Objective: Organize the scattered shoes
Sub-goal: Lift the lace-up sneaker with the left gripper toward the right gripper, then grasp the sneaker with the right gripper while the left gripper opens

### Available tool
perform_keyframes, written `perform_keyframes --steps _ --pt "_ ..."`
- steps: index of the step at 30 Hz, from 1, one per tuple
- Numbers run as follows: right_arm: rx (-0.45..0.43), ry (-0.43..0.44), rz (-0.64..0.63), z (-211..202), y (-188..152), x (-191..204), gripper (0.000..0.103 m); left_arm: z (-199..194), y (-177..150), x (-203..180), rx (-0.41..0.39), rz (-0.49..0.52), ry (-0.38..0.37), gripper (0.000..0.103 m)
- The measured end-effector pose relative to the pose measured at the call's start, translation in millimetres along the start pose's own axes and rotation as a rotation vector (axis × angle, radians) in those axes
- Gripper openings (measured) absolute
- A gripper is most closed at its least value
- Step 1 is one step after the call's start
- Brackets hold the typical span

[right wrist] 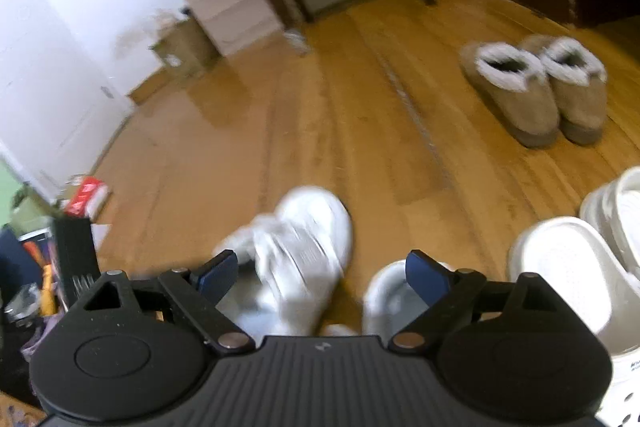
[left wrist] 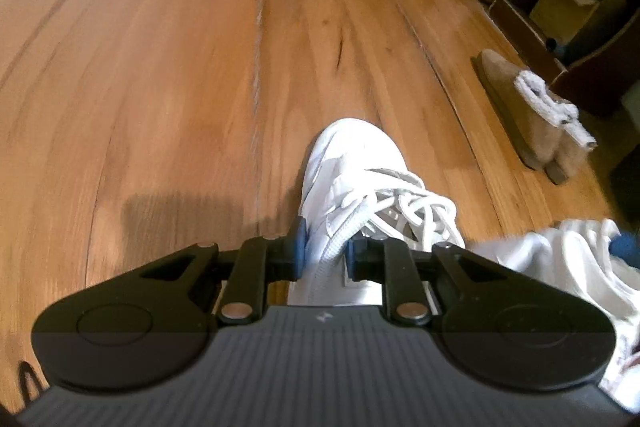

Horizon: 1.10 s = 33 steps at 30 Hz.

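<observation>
Left wrist view: left tongs are clenched on a white lace-up sneaker, pads pinching the collar/tongue area near the laces. That grip point makes sense: thin, stiff edge, and the toe hangs forward so the shoe can be steered. Toe points away over the wood floor; can't tell if the sole is touching or lifted. A tan fleece-lined boot pair sits side by side off to the right, near a dark cabinet.

Right wrist view: right tongs are released, pads spread wide, nothing between them. They hover above a white sneaker, blurred, and just right of it another white shoe, half hidden behind a pad. White clogs sit together at the right edge; the tan boots stand paired, toes aligned, further out.

Judgement: boots and clogs already lie as pairs; the sneakers look like the pair still being lined up.
</observation>
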State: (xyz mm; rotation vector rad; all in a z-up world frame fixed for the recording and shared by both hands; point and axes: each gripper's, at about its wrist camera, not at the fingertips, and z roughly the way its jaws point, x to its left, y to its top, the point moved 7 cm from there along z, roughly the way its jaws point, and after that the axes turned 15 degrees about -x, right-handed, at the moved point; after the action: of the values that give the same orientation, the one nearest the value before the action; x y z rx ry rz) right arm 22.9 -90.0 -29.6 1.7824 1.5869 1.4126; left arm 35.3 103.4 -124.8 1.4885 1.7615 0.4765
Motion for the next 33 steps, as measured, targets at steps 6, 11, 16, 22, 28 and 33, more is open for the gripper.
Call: perform_keyframes --steps 6,11,16,22,28,33 --pt "0.016 0.101 -0.075 -25.6 -4.6 42.5 0.092 -49.2 -22.5 3.0 -0.042 -0.003 -0.009 0.018" --pt "0.022 0.189 -0.175 -47.6 -12.1 74.8 0.092 -66.8 -46.2 7.5 0.072 -0.042 -0.089 0.034" --pt "0.04 0.323 -0.312 -62.0 -40.4 83.7 0.092 -106.6 -60.8 15.1 0.136 -0.07 -0.154 0.074" --pt "0.141 0.407 -0.49 -50.1 -76.8 84.5 0.063 -127.8 -97.0 32.7 0.277 -0.027 -0.063 0.075" --pt "0.249 0.444 -0.698 -33.4 -107.0 89.8 0.051 -133.4 -112.4 50.5 0.318 -0.091 -0.024 0.075" --pt "0.307 0.424 -0.85 -19.7 -118.5 95.9 0.049 -136.5 -111.4 48.4 0.31 -0.036 -0.006 0.075"
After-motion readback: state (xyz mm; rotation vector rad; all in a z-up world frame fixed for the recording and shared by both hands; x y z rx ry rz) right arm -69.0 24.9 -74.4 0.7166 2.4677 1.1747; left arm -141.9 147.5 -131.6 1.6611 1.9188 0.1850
